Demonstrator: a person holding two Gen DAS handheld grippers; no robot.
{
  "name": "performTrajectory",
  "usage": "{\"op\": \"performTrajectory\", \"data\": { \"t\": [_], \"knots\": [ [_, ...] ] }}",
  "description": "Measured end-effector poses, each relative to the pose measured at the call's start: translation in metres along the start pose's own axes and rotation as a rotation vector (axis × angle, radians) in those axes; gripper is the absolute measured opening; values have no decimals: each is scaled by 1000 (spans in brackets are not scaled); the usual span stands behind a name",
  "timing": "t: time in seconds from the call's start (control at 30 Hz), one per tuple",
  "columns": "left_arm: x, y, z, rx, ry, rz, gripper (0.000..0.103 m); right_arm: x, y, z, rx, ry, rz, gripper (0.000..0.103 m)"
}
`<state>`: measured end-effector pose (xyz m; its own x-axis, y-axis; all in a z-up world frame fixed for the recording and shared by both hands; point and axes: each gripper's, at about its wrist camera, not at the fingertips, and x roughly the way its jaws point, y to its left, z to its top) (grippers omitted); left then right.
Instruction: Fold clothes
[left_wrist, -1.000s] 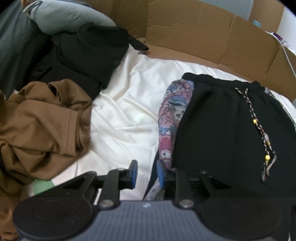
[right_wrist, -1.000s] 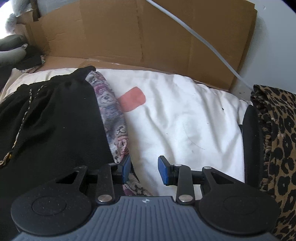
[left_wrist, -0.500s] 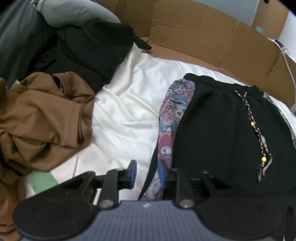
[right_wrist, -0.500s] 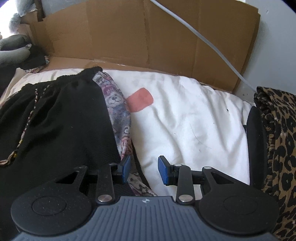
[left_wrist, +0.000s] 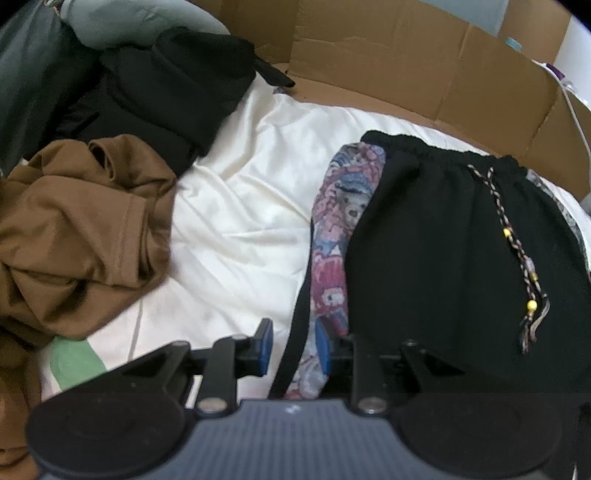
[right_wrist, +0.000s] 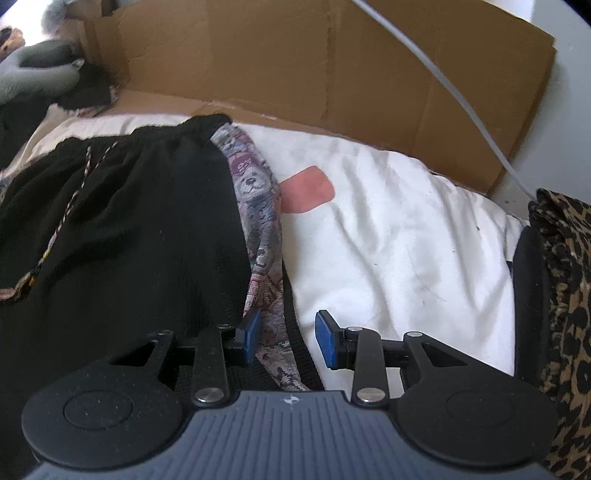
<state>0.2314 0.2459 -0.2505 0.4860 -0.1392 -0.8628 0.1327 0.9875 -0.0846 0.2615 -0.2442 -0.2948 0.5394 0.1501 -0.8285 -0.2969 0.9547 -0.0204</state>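
Lying flat on the cream-white bedsheet (left_wrist: 236, 206), the black knit garment with a gathered elastic waistband (left_wrist: 436, 251) and a braided, yellow-beaded drawstring (left_wrist: 517, 251) is the piece being worked. Its waistband sits toward the brown cardboard wall (left_wrist: 406, 70), and a strip of teddy-bear-patterned woven fabric (left_wrist: 332, 236) runs down each long side, edged with a narrow black band.

The step in hand looks like taking hold of the two side edges at the near end, ahead of a first fold. Nothing is lifted yet, and I cannot tell whether any fold has been made nearer the cameras. The next move calls for both grippers to close on the side edges, catching every layer, then to rise together and carry the near end toward the waistband.

The left gripper (left_wrist: 291, 347) stands narrowly apart; the black band and patterned strip pass between its blue pads (left_wrist: 320, 345), which do not visibly pinch them. The right gripper (right_wrist: 288, 338) stands wider apart over the opposite patterned edge; its left pad touches or nearly touches the fabric, its right pad is over bare sheet.

Off to the left lie a crumpled brown garment (left_wrist: 77, 236) and a heap of dark clothes (left_wrist: 166, 88); to the right, a leopard-print fabric (right_wrist: 565, 295).
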Motion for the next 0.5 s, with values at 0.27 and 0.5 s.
{"op": "performTrajectory", "data": {
  "t": [0.27,0.5],
  "knots": [
    [7,1,0,-16,15,-9,27,4,-4,2,8,49,33,1],
    [11,-2,-5,-22,11,-16,27,-1,-14,4,31,42,-38,0]
  ]
}}
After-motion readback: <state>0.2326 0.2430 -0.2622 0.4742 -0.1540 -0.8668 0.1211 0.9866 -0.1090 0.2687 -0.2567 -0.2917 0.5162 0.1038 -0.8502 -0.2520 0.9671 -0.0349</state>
